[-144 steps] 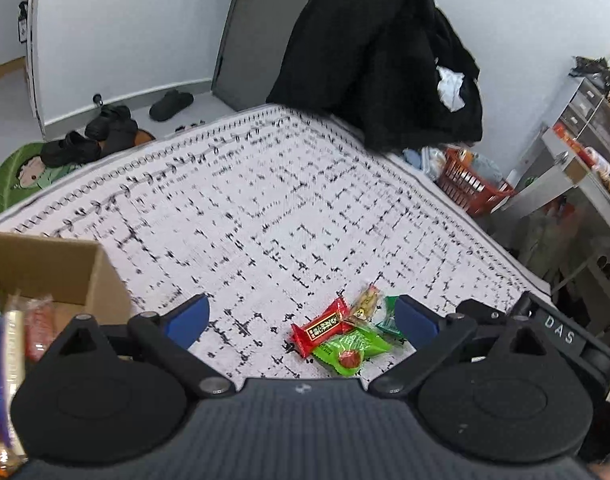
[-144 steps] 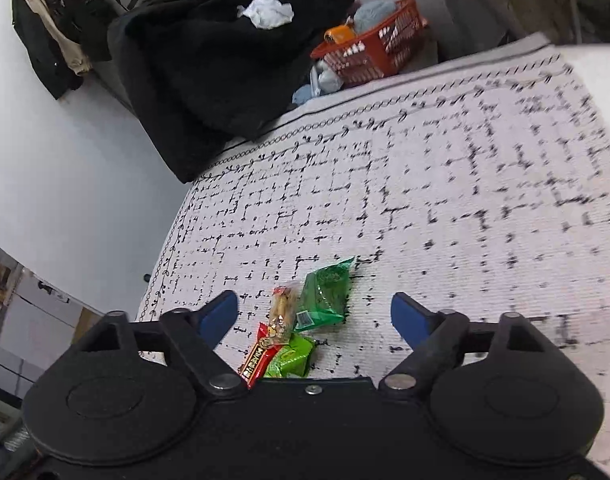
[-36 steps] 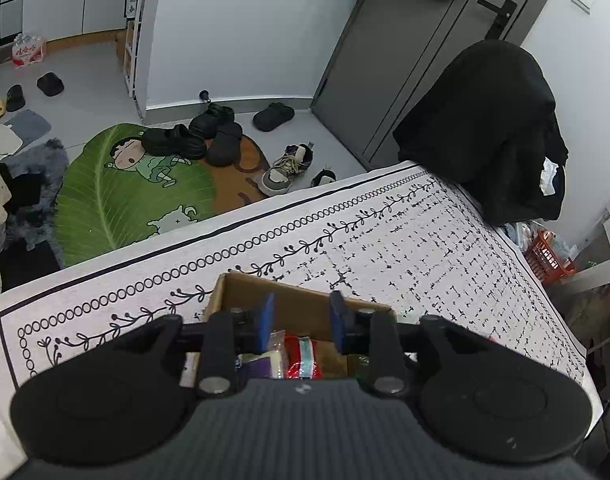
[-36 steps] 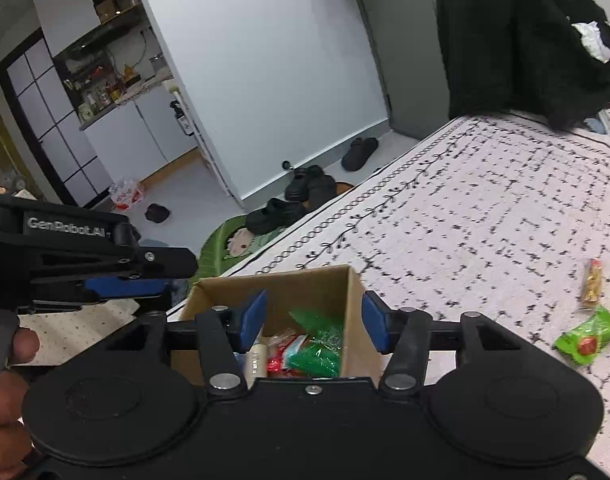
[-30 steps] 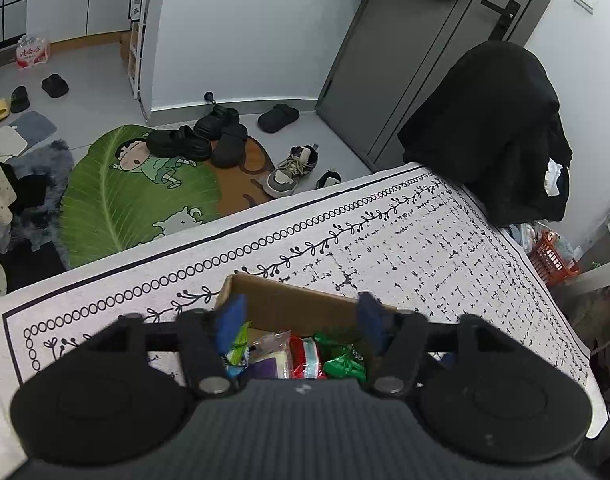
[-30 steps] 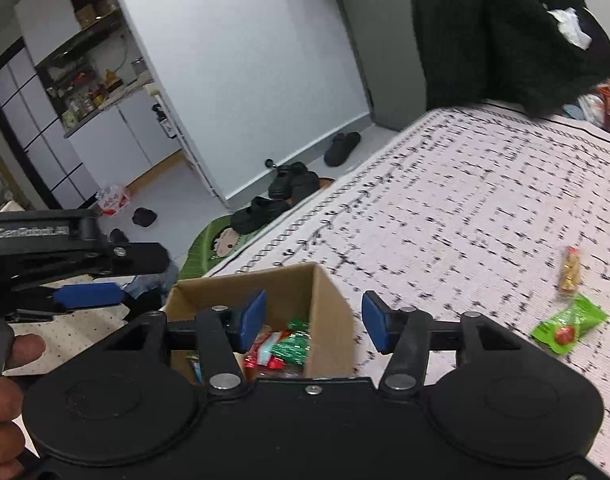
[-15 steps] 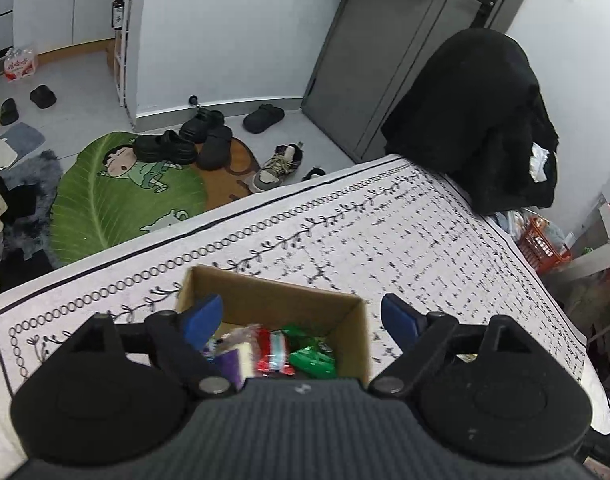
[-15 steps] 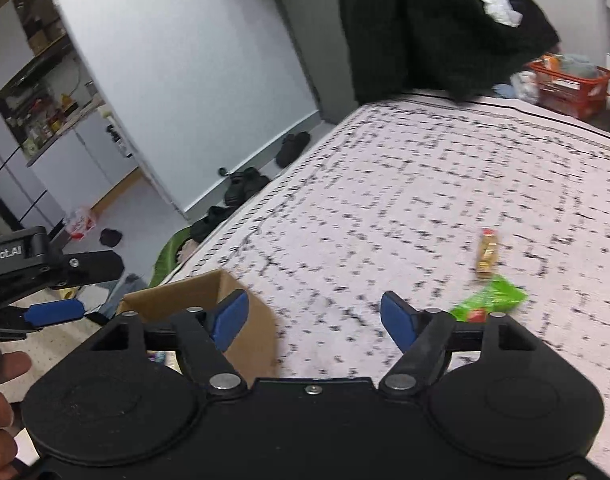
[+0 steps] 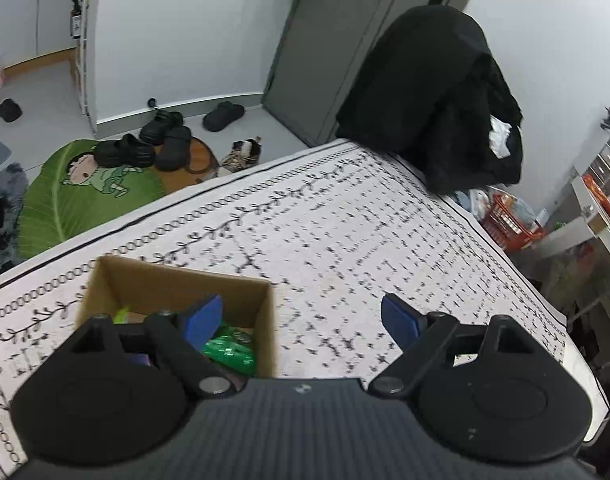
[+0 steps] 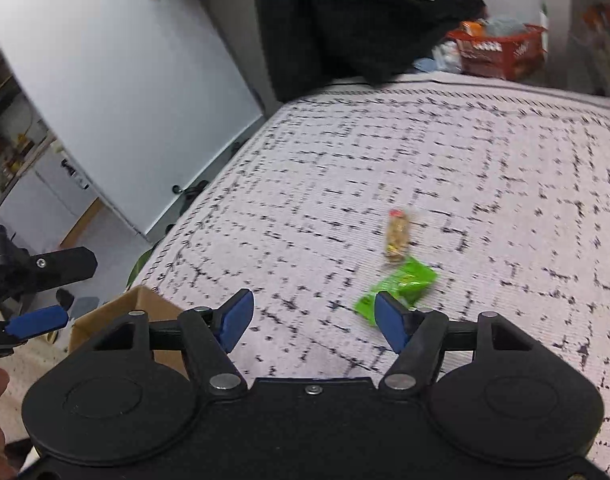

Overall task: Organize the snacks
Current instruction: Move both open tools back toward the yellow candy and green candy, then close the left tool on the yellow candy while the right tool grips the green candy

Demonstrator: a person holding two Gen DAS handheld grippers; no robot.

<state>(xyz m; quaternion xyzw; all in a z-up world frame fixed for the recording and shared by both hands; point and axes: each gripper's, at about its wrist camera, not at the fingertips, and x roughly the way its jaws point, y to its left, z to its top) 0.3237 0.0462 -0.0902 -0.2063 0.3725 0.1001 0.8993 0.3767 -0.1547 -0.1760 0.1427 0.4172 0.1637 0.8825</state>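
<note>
A brown cardboard box stands on the patterned cloth and holds several snack packets, a green one showing. My left gripper is open and empty, its left finger over the box's right part. In the right wrist view, my right gripper is open and empty above the cloth. A green snack packet and a tan snack bar lie just beyond its right finger. The box corner shows at the lower left there.
The black-and-white patterned cloth covers the table. A black coat hangs over a chair at the far edge. A red basket stands on the floor beyond. Shoes and a green mat lie on the floor at left.
Both grippers opened over the box and dropped their snacks in. Both have swung right, away from the box; the right one now faces the green packet and tan bar.
</note>
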